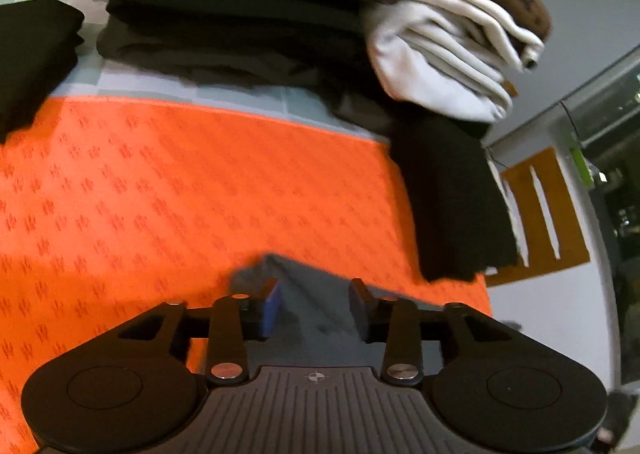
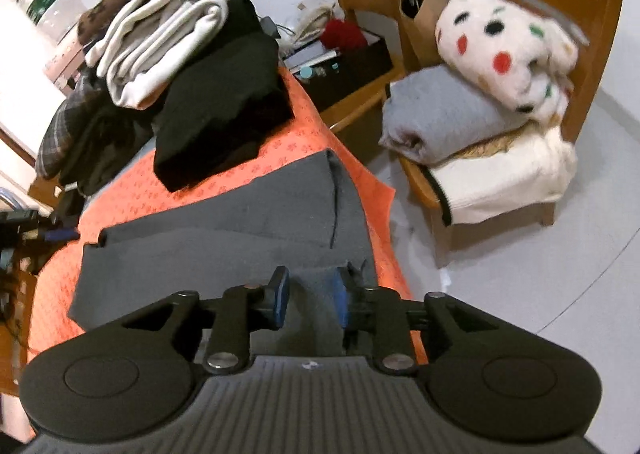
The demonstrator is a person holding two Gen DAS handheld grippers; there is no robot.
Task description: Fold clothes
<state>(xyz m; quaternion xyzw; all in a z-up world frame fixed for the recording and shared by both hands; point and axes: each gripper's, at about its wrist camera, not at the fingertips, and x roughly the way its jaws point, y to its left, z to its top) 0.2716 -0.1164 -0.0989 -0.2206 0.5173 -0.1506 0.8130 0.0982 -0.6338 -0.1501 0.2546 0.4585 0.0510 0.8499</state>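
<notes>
Grey cloth was the single garment [image 2: 208, 230] you were working: one smooth, matte piece lying flat on the orange cloth [image 1: 200, 189], with a straight folded edge and a dark seam line near its far corner. One orange cloth covered the table, thin and printed with small repeated darker marks.

You had two grippers over that grey garment. Your left gripper [image 1: 314, 308] stood above its pointed corner, fingers spread apart, fabric lying under the gap and neither pad pressing it. Your right gripper [image 2: 310, 296] hovered over the near edge of the same garment, its blue-faced fingers also parted with grey fabric showing between them, not pinched.

Beyond the grey garment sat one pile of clothes [image 2: 168, 65]: a black folded piece at the front, a white ribbed-looking bundle [image 1: 440, 65] on top, a plaid grey item and a brown patterned one behind. One more black folded piece [image 1: 32, 61] lay at the far left of the orange cloth.

Right of the garment stood one wooden chair [image 2: 560, 5] carrying three soft bundles: a fluffy white one with coloured spots, a grey roll, and a cream knit beneath.
</notes>
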